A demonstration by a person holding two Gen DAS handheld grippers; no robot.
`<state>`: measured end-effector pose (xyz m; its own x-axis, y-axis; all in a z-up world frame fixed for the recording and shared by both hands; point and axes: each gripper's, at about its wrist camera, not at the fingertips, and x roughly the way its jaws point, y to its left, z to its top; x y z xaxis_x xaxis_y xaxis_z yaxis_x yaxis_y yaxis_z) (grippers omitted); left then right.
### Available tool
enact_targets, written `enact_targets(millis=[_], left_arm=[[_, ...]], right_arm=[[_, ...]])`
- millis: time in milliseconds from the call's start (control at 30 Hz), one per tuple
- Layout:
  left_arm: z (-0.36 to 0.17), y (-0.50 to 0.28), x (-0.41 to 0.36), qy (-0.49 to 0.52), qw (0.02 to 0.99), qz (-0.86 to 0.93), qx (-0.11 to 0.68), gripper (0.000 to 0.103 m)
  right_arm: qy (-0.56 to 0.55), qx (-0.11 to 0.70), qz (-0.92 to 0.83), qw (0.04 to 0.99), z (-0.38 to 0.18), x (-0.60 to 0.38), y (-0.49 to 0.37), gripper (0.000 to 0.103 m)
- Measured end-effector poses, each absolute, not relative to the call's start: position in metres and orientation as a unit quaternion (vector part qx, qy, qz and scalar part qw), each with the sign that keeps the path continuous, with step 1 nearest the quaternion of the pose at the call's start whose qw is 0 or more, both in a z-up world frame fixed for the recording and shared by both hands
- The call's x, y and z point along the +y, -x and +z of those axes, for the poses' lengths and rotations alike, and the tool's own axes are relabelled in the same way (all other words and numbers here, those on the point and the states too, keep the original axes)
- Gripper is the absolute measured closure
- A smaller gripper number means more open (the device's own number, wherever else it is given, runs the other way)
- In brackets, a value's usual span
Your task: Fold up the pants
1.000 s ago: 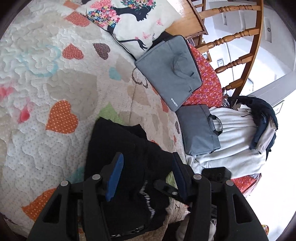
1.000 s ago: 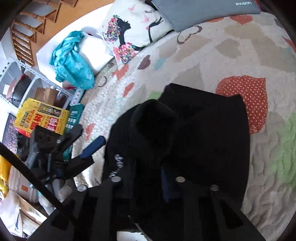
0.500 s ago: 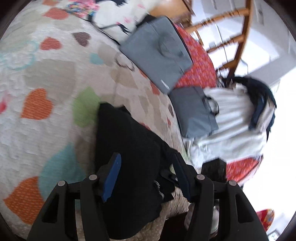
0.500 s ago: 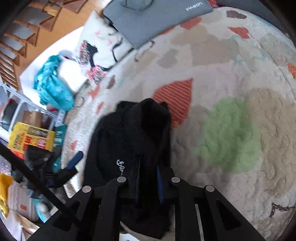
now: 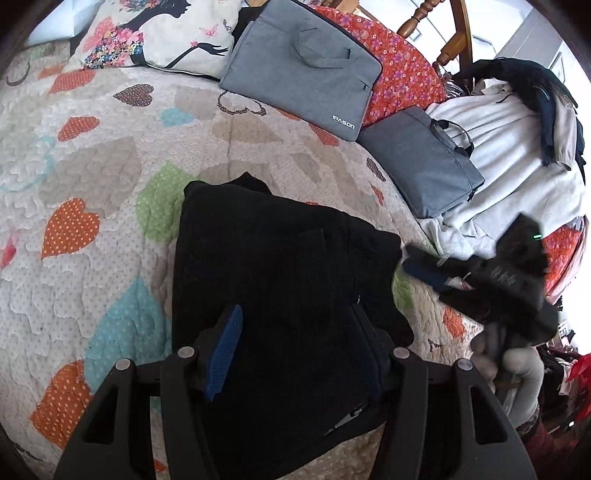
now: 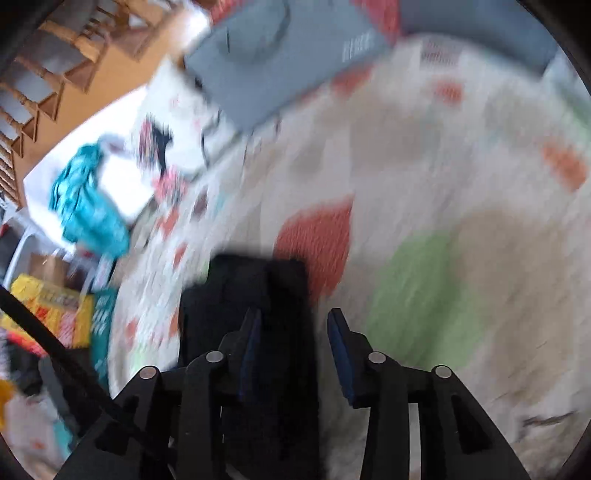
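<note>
The black pants (image 5: 280, 280) lie in a folded bundle on the quilted bed (image 5: 92, 155), close to its near edge, with the bed's far edge taken up by two grey laptop bags (image 5: 303, 66) and a printed pillow (image 5: 155, 33). The fold looks to have just been laid down, so the step in hand is the release after a fold, with tidying or one further fold still to come.

The right tool (image 6: 293, 328) has just been opening; its blue pads stand apart, the left one over the dark cloth and the right one over bare quilt, and nothing is pinched between them. That view is badly smeared, so the finer lie of the cloth there cannot be told. In the left wrist view this tool (image 5: 424, 273) sits just off the bundle's right side, clear of it.

The left tool (image 5: 295, 354) hangs over the near part of the bundle with its pads wide apart; they do not appear to press on the cloth.

Next, I judge, the bundle needs checking: its right side looks lumpy and uneven. Either tool would have to come down onto an edge, close on the layers together, and smooth or fold them over without dragging the pile toward the bed's near edge
</note>
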<state>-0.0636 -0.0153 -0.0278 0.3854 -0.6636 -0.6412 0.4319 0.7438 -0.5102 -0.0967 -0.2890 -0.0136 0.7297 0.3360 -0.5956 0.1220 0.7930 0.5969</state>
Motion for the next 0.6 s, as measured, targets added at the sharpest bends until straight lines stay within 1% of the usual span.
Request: enact_targets(millis=[33, 67, 100, 133, 200, 267, 333, 433, 600], left_arm=[[-0.028, 0.063, -0.014, 0.136, 0.82, -0.334, 0.444, 0.046], [-0.028, 0.062, -0.013, 0.14, 0.818, -0.335, 0.446, 0.046], [-0.028, 0.062, -0.011, 0.146, 0.816, -0.336, 0.447, 0.046], [-0.029, 0.061, -0.012, 0.149, 0.815, -0.336, 0.448, 0.046], [-0.028, 0.061, -0.012, 0.15, 0.815, -0.336, 0.449, 0.046], [-0.028, 0.062, -0.013, 0.144, 0.817, -0.336, 0.447, 0.046], [-0.028, 0.063, -0.014, 0.139, 0.818, -0.338, 0.444, 0.046], [-0.027, 0.064, -0.012, 0.143, 0.817, -0.341, 0.443, 0.046], [-0.021, 0.055, 0.007, 0.218, 0.788, -0.36, 0.449, 0.046]], right_arm=[[-0.316, 0.348, 0.077, 0.879, -0.007, -0.287, 0.098, 0.057], [-0.317, 0.341, 0.096, 0.88, -0.003, -0.283, 0.098, 0.053], [-0.32, 0.342, 0.125, 0.875, -0.002, -0.276, 0.094, 0.044], [-0.324, 0.346, 0.144, 0.869, -0.004, -0.27, 0.09, 0.042], [-0.345, 0.377, 0.186, 0.839, -0.019, -0.255, 0.076, 0.04], [-0.361, 0.417, 0.185, 0.814, -0.041, -0.248, 0.062, 0.038], [-0.387, 0.411, 0.176, 0.806, -0.051, -0.253, 0.058, 0.039], [-0.408, 0.403, 0.179, 0.799, -0.05, -0.264, 0.061, 0.039], [-0.388, 0.393, 0.142, 0.822, -0.038, -0.278, 0.075, 0.038]])
